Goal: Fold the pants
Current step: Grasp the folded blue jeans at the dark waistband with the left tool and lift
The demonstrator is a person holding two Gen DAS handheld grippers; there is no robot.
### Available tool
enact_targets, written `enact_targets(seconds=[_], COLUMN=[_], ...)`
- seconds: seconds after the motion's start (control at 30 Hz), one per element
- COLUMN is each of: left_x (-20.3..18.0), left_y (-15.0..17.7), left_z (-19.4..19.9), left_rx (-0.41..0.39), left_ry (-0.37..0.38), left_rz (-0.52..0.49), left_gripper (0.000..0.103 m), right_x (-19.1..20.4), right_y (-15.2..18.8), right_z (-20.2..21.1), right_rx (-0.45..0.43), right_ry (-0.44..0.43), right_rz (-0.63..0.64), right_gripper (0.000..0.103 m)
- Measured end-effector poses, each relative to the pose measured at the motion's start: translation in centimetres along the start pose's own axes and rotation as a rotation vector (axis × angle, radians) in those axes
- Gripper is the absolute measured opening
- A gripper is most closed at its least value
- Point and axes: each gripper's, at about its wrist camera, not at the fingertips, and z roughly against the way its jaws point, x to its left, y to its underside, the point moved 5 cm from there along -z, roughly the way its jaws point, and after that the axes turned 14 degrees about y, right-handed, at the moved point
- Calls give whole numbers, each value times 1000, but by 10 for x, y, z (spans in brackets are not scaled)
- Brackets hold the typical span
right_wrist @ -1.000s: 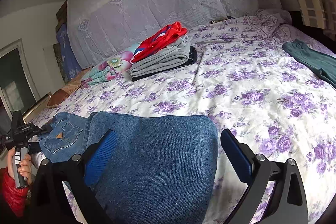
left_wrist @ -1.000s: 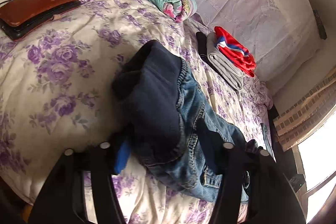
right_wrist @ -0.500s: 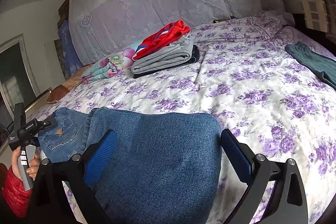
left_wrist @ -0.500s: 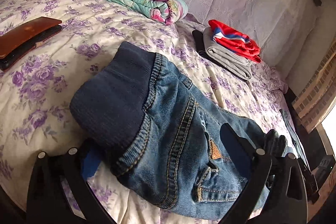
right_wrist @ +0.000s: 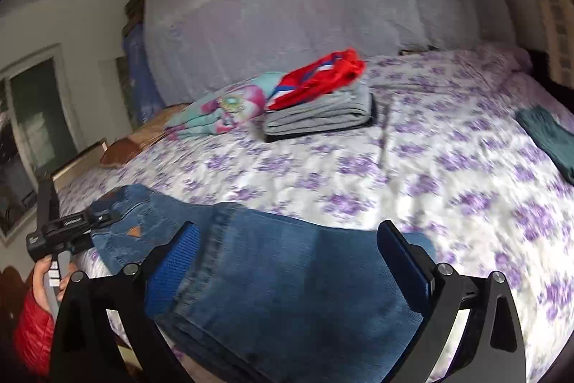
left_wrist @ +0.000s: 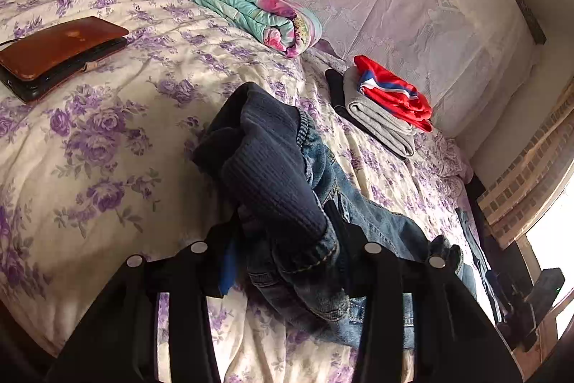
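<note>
The left claw (left_wrist: 287, 257) is closing narrow on the bunched dark waistband of the jeans (left_wrist: 280, 174), which lie along the near edge of the bed (left_wrist: 107, 139). The right claw (right_wrist: 287, 261) stands wide, straddling the jeans' folded legs without pinching them

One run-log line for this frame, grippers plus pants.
task: fold pants | left gripper: closing on jeans waistband | right gripper: open, jeans leg between jaws | bed: folded stack behind
</note>
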Motion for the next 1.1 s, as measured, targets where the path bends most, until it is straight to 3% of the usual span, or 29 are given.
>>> enact_targets(seconds=[0.07,0.1,0.13,0.17,0.23,0.27,0.33,0.37,0.4,0.43,0.5,0.53,0.57,0.63,0.7,0.73,0.77,0.83,0.9,0.93,1.0,1.1], left_x=[9,11,11,9,7,6,4,3,1,-2,-11,-17,-20,-22,-22,-22,-21,-18,-11,-7,2,11], left_y=[2,3,4,5,6,7,7,8,8,8,10,10,12,14,15,15,14,11,7,5,2,1], left_z=[-2,-3,-3,-3,-5,-6,-8,-9,-10,-12,-19,-24,-29,-35,-35,-34,-32,-27,-21,-17,-10,-5], left_rx=[7,8,6,9,25,33,45,53,59,67,94,107,114,113,95,86,79,72,64,63,66,77], left_ry=[16,19,15,-2,-37,-47,-49,-40,-29,-15,3,1,-29,-79,-86,-76,-62,-46,-45,-38,-6,61], left_rz=[40,45,35,22,-1,-9,-16,-21,-28,-37,-75,-95,-115,-144,-156,-152,-144,-111,-64,-41,5,46], left_gripper=[42,42,43,43,45,46,50,55,62,67,90,96,99,98,98,98,98,94,73,68,49,41], right_x=[44,64,83,102,130,137,132,126,120,118,121,122,122,115,107,105,105,107,100,89,57,2], right_y=[-15,-19,-21,-20,-10,-3,7,11,11,8,-1,-4,-6,-8,7,19,19,7,-11,-19,-30,-24], right_z=[-12,-23,-36,-49,-83,-101,-141,-154,-157,-152,-130,-117,-105,-97,-115,-126,-126,-111,-80,-62,-31,-3], right_rx=[60,109,159,209,336,398,469,500,515,507,418,383,359,327,347,389,373,327,223,166,71,54], right_ry=[-157,-224,-266,-289,-304,-291,-173,-157,-172,-179,-189,-195,-209,-182,-63,-57,-58,-89,-155,-132,-69,39], right_rz=[81,96,121,160,230,242,253,230,181,150,159,169,174,207,299,322,318,304,257,239,189,127], right_gripper=[99,92,84,66,28,26,23,8,5,5,11,12,17,57,59,59,60,60,61,63,78,81])
